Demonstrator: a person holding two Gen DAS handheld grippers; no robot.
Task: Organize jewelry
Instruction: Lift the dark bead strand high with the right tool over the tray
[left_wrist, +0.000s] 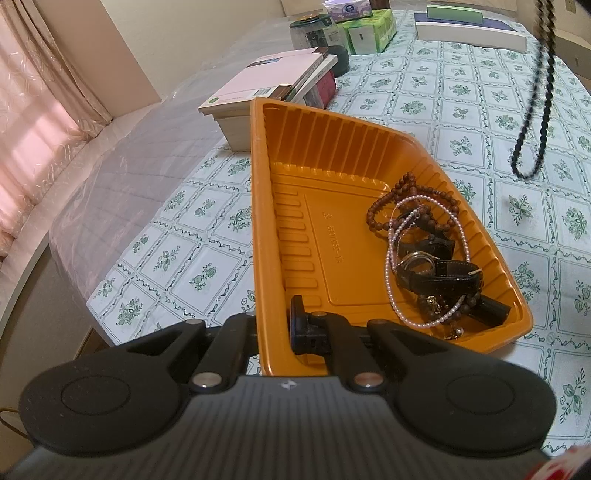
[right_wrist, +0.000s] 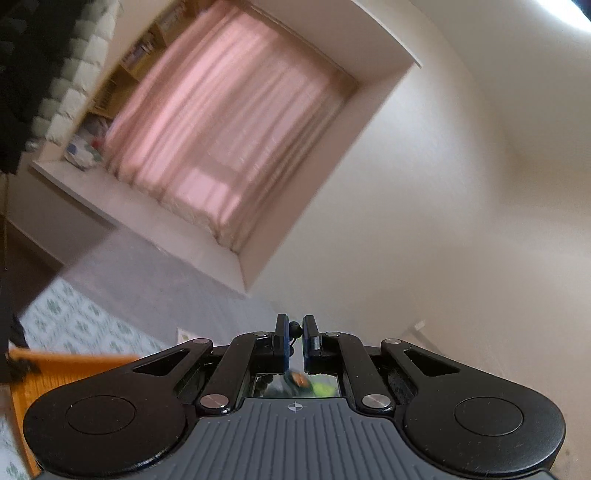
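Overhead, right gripper (right_wrist: 294, 332) pinches black bead necklace (left_wrist: 535, 110); left gripper (left_wrist: 275, 325) clamps orange tray (left_wrist: 280, 221) rim.

Orange tray (left_wrist: 280, 206); green-floral white tablecloth (left_wrist: 461, 92); pink curtain (right_wrist: 207, 122).

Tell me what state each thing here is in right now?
orange tray: on the table, near wall pinched by the left gripper.
pearl necklace: lying in the tray.
brown bead bracelet: lying in the tray.
watches: lying in the tray.
black bead necklace: dangling in the air.
right gripper: fingers shut on black beads.
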